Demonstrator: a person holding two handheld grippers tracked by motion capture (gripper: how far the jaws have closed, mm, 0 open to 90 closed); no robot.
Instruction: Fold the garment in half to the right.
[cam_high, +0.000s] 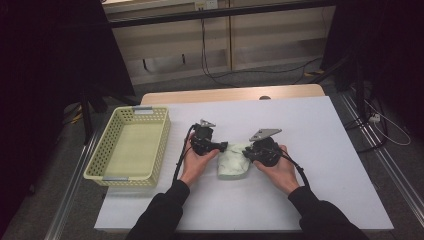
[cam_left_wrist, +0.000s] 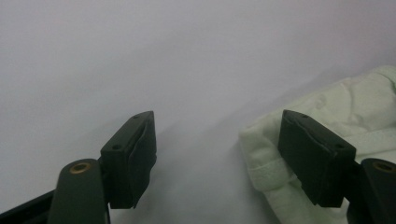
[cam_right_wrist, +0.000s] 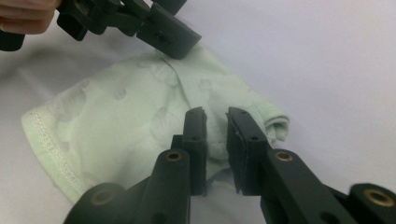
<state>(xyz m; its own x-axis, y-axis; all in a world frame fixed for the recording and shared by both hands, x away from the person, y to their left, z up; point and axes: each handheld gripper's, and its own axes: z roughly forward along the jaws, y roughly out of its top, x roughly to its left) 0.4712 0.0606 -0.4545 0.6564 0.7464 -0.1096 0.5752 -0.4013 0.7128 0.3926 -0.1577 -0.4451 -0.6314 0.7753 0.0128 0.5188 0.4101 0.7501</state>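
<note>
Nearest us, our right gripper (cam_right_wrist: 215, 116) had its jaws drawn close with a narrow gap, a ridge of the pale green cloth (cam_right_wrist: 140, 116) between them — whether the pads truly pinched it we could not tell; the cloth (cam_high: 233, 161) lay folded on the white table (cam_high: 310, 150), between the two hands, its long axis running from us toward the far edge; our left gripper (cam_left_wrist: 217, 140) stood open at the cloth's left edge, one jaw touching the hem (cam_left_wrist: 266, 163), the other over bare table; both were about equally near; farther left sat the yellow basket (cam_high: 131, 146), well apart.
</note>
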